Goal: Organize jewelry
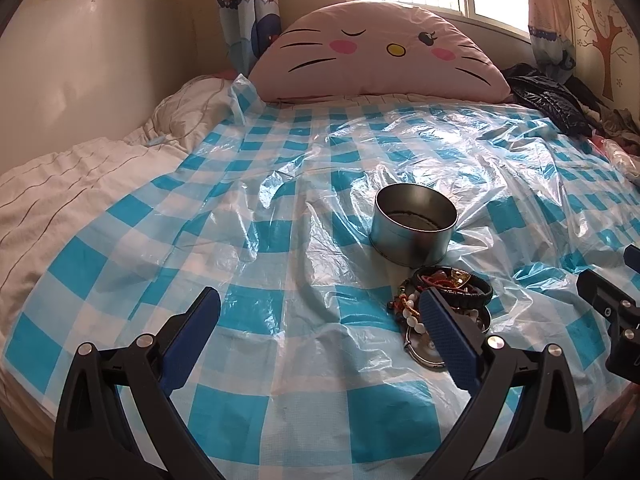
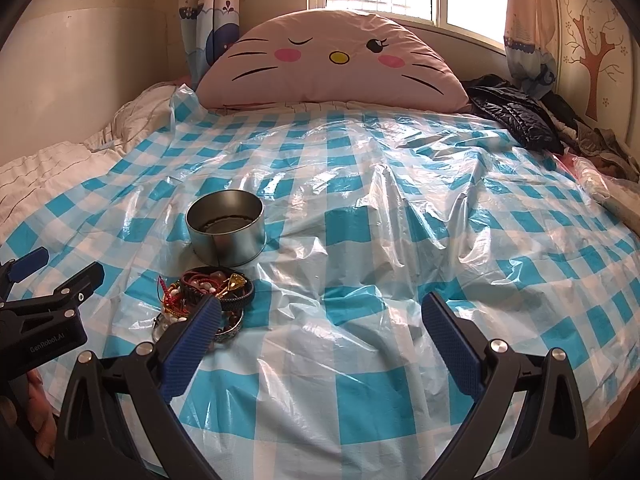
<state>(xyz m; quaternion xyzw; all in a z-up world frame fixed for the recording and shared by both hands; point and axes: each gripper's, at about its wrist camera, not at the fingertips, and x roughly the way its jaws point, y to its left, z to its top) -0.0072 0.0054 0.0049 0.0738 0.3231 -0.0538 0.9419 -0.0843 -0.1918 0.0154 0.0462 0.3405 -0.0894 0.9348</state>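
A round metal tin stands upright and open on the blue-checked plastic sheet that covers the bed. Just in front of it lies a heap of jewelry on a shallow metal lid: black bangles, beaded bracelets, red cords, a gold piece. My left gripper hangs open above the sheet, its right finger overlapping the heap's near side. My right gripper is open too, with the heap behind its left finger. Nothing sits between either pair of fingers.
A pink cat-face cushion leans at the head of the bed under a bright window. Dark clothes are piled at the far right. White bedding is bunched along the left side by the wall.
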